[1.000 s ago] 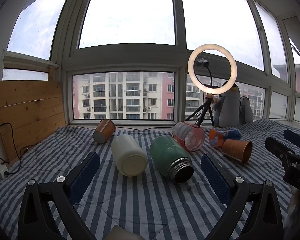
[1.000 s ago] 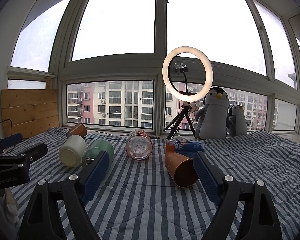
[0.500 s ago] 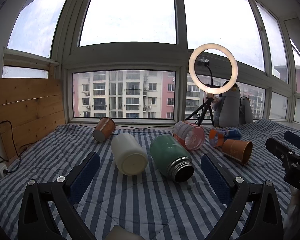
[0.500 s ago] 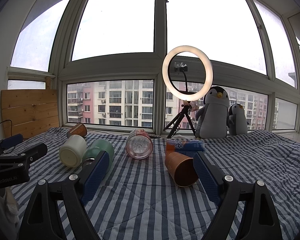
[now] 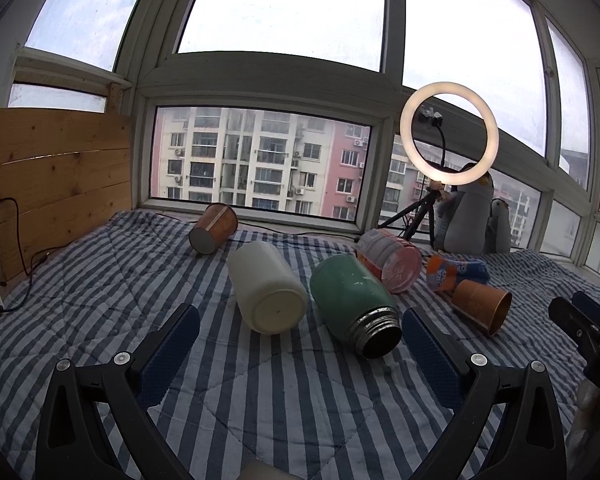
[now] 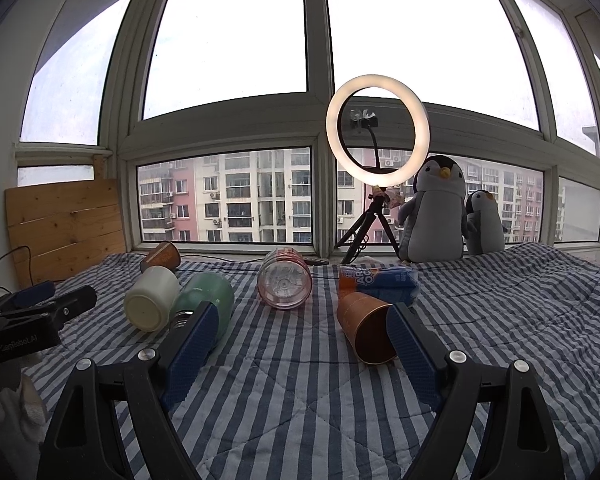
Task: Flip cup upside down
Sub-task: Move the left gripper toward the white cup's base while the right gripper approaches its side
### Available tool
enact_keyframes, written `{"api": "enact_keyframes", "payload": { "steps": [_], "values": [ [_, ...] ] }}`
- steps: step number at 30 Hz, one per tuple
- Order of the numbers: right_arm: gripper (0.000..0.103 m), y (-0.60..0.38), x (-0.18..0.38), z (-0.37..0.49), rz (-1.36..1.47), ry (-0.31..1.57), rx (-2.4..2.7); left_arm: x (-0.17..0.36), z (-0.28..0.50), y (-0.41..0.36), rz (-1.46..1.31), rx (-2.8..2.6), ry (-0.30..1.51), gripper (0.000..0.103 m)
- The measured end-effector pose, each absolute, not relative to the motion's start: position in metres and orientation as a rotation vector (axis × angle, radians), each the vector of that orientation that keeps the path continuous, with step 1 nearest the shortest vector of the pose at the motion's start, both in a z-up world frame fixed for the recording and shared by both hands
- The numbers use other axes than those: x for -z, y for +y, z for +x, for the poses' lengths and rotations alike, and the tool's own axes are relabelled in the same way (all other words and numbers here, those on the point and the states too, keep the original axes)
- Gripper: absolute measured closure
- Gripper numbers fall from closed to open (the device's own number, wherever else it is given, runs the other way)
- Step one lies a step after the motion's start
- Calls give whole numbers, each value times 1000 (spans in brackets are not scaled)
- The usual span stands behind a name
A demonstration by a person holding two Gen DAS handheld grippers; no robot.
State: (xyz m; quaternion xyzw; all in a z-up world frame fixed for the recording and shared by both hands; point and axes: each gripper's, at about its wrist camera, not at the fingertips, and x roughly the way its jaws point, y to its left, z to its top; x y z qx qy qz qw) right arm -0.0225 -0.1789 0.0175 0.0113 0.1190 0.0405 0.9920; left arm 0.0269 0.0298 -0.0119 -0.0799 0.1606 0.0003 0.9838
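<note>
While both grippers hover above the striped quilt (image 6: pixel 300 408) with jaws spread wide and nothing between them, no cup is yet held. The right gripper (image 6: pixel 296 344) sits nearest the brown paper cup (image 6: pixel 364 330), which lies on its side with its mouth toward the camera, just beside the right-hand pad. The left gripper (image 5: pixel 300 344) faces the white cup (image 5: pixel 266 286), lying base-forward, and the green flask (image 5: pixel 354 300), lying mouth-forward, the two close together.

Risks, as I judge them: the paper cup is thin, so a hard squeeze could crush its wall; a light one could let it slip mid-turn. Everything lies on its side on soft bedding, so a nudge could set a cup rolling into its neighbours. The white cup and flask leave little room for a pad to enter without knocking one. An upturned cup may also tip on the yielding quilt.

Farther back lie a pink bottle (image 6: pixel 285 282), an orange-and-blue packet (image 6: pixel 378 280) and a second paper cup (image 5: pixel 214 228) by the sill. Beyond stand a ring light (image 6: pixel 378 142) and two penguins (image 6: pixel 434 212).

Writing: the left gripper's body, seen from the right wrist, reads roughly "GenRobot.AI". The packet shows large white letters, only partly legible.
</note>
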Motion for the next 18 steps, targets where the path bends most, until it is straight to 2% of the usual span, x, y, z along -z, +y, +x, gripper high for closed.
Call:
{"api": "enact_keyframes", "payload": {
  "steps": [10, 18],
  "values": [
    [20, -198, -15, -8, 120, 350, -135, 18, 55, 51, -199, -30, 457, 1],
    [20, -212, -15, -1, 156, 402, -163, 12, 65, 64, -171, -59, 498, 1]
  ]
}}
